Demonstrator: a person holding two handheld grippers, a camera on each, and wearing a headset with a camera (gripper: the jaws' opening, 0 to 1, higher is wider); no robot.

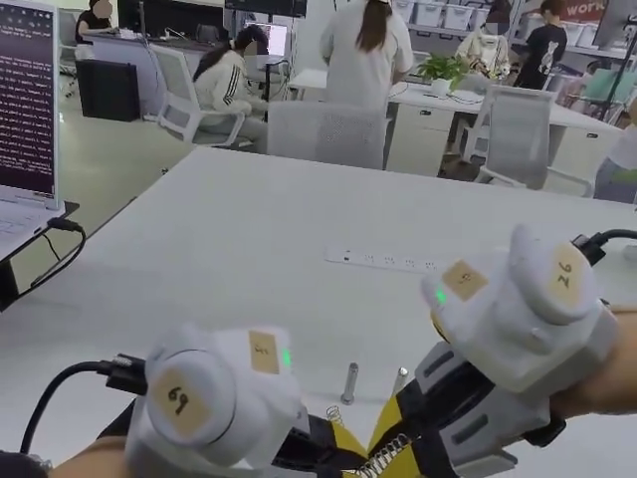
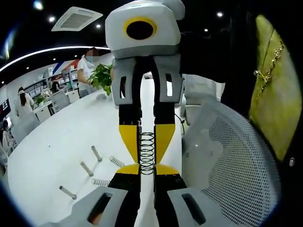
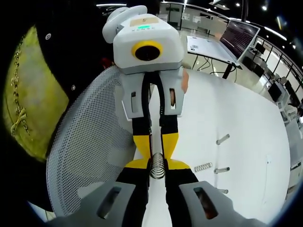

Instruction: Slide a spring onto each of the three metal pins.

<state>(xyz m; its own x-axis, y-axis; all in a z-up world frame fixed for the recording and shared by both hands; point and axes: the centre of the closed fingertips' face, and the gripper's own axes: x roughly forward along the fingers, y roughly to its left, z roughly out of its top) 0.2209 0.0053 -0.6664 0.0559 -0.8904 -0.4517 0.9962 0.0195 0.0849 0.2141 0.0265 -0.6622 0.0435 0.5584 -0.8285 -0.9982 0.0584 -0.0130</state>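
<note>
Spring (image 2: 147, 151) is held clear of the table (image 2: 57, 142), caught between the two grippers, which meet tip to tip on the near side of the pins (image 2: 86, 169). In the left gripper view, the left gripper (image 2: 147, 170) has its jaws drawn in to a narrow gap, with the yellow tips pressed on one end of the coil. The right gripper (image 3: 157, 164) faces it from the opposite way with its jaws just as narrow and clamps the other end. In the right gripper view the coil sits nearly end-on between its tips. The tips crowd together, so it is hard to tell how firm each grip is, but each pair seems to touch the wire on both sides.

The three pins stand in a short row on the table, apart from one another, and all are bare. Two loose springs lie flat by them, one (image 2: 116, 161) just beside an end pin (image 2: 96, 153) and the other (image 2: 100, 182) just beside the middle pin.

In the head view two pins (image 1: 350, 381) stand upright just beyond the grippers, and the held spring slants below them. A power strip (image 1: 383, 262) lies on the table well beyond the pins.
</note>
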